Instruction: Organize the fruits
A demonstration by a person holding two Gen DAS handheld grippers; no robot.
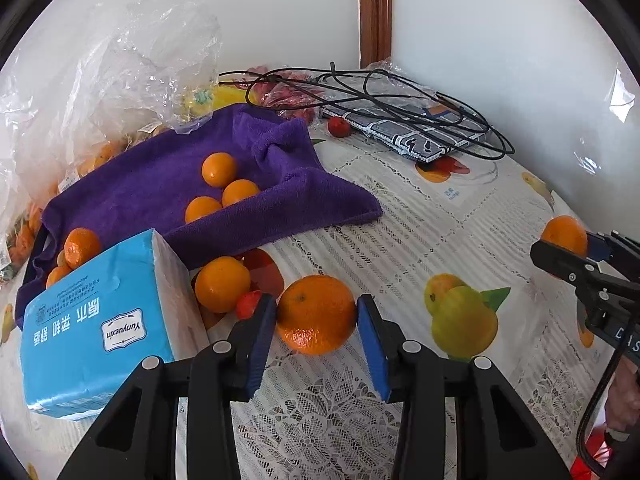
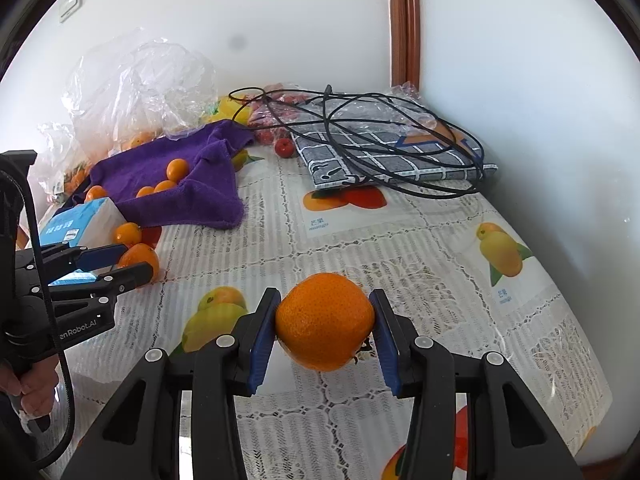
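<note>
Round orange tangerines: we hold one (image 2: 324,320) pinched in the right gripper (image 2: 324,322), the left gripper (image 1: 316,316) clamps another (image 1: 316,314) on the table (image 1: 400,240); several lie on the purple towel (image 1: 160,184), more loose.

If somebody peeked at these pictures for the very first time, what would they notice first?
Probably the two big oranges: one is squeezed in the right gripper above the fruit-print tablecloth, and another sits on the cloth between the left gripper pads. Next, the purple towel at the back left, with small oranges lying on it, beside a blue tissue pack.
</note>
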